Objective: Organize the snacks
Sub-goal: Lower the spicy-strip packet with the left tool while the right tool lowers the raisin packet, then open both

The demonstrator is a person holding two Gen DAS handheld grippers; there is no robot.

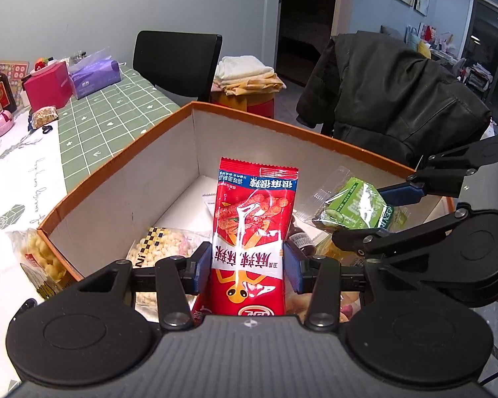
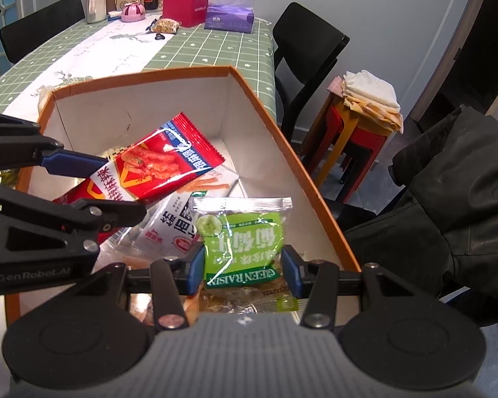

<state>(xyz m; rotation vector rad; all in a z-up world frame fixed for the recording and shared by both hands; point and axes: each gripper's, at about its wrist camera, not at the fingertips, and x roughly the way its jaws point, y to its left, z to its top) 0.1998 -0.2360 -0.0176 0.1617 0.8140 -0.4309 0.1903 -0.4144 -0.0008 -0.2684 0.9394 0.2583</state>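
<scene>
Gripping a glossy red snack packet (image 1: 249, 232) printed with spicy sticks, the left gripper (image 1: 249, 265) has its blue pads pressed against the packet's two side edges, so the packet stands up between them over the open box. Beside it, the right gripper (image 2: 244, 270) is clamped the same way on a green raisin packet (image 2: 242, 248) with a clear crimped top, held above the box's near end; from the left wrist view that green packet shows to the right of the red one, well off the box floor. Both packets hang inside the rim of a large cardboard box (image 2: 265, 106) with orange outer walls and a white lining. On its floor lie a white noodle-stick packet (image 2: 182, 222) and a clear bag of pale puffed snacks (image 1: 156, 245), plus other wrappers too hidden to tell. Another clear bag of yellow puffs (image 1: 43, 262) lies outside the box's left wall. The box sits on a table with a green checked cloth (image 2: 196, 53), where a magenta cube box (image 2: 186, 6) and a purple tissue pack (image 2: 229, 15) stand at the far end.
</scene>
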